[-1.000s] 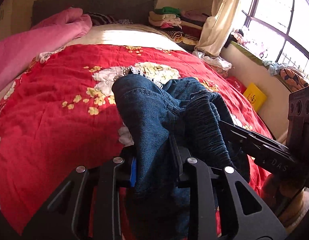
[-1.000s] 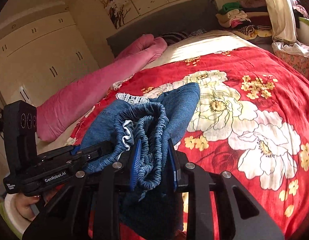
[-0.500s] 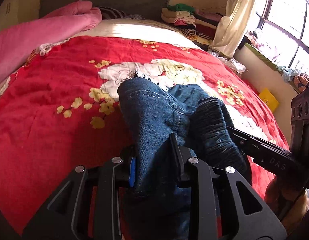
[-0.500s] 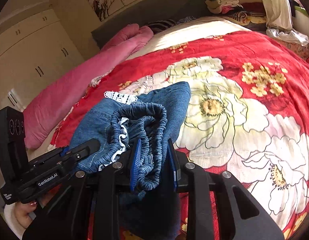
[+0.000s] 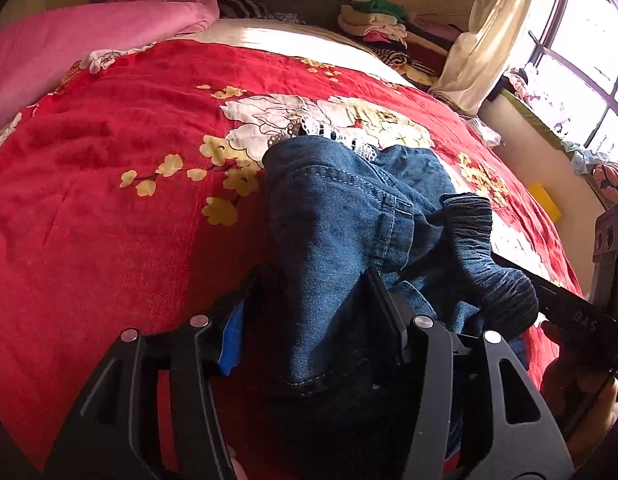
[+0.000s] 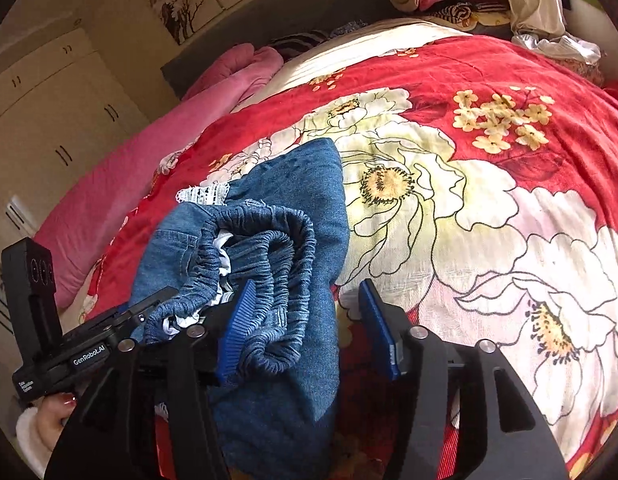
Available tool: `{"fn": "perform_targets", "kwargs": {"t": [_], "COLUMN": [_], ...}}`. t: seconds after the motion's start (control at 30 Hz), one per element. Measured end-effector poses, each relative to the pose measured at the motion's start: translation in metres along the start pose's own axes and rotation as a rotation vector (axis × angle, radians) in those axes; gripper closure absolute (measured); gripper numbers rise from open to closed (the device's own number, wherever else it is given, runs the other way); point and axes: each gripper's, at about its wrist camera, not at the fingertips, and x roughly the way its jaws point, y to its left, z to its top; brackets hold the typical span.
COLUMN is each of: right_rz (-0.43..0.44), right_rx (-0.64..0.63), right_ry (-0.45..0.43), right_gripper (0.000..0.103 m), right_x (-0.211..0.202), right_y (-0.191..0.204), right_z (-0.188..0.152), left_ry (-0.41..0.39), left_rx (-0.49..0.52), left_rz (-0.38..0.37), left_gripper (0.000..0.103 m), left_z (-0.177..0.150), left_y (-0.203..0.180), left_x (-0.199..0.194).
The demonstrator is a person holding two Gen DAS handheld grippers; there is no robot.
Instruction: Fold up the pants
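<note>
The pants [image 5: 349,216], a pair of blue jeans with a gathered elastic waistband, lie in a folded bundle on the red flowered blanket [image 5: 121,208] that covers the bed. A strip of white lace [image 6: 205,194] peeks out from under their far edge.

The left gripper [image 5: 309,328] has just been opening: its fingers stand spread, with a fold of denim between them, resting against the right-hand finger while the blue pad on the other side stands clear of the cloth. The right gripper [image 6: 309,328] has just been opening too. Its two blue pads [image 6: 379,334] are apart, the bunched waistband leaning on the left one and a gap of blanket showing before the right one (so neither tool is pinching the cloth).

A rolled pink quilt [image 6: 149,152] lies along the far side of the bed, and a stack of folded clothes [image 5: 373,24] sits beyond the headboard corner near the window.
</note>
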Motion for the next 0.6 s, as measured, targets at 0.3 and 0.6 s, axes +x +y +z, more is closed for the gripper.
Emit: {"fn": "perform_targets", "kwargs": {"t": [0.3,0.6], "right_rz": [-0.069,-0.158], "right_rx": [-0.193,-0.250], "right_ry": [-0.012,0.084], "right_gripper": [0.039,0.039], "right_x": [-0.031,-0.003], "right_y": [0.032,0.031], "right_z": [-0.028,-0.045], "left_ry": [-0.005,-0.012], "left_rx": [0.002,0.014], "left_rz": [0.010,0.028], "left_gripper": [0.056,0.047], "left_z": [0.000,-0.005], "left_y": [-0.001,-0.002], "left_x": [-0.004,-0.018]}}
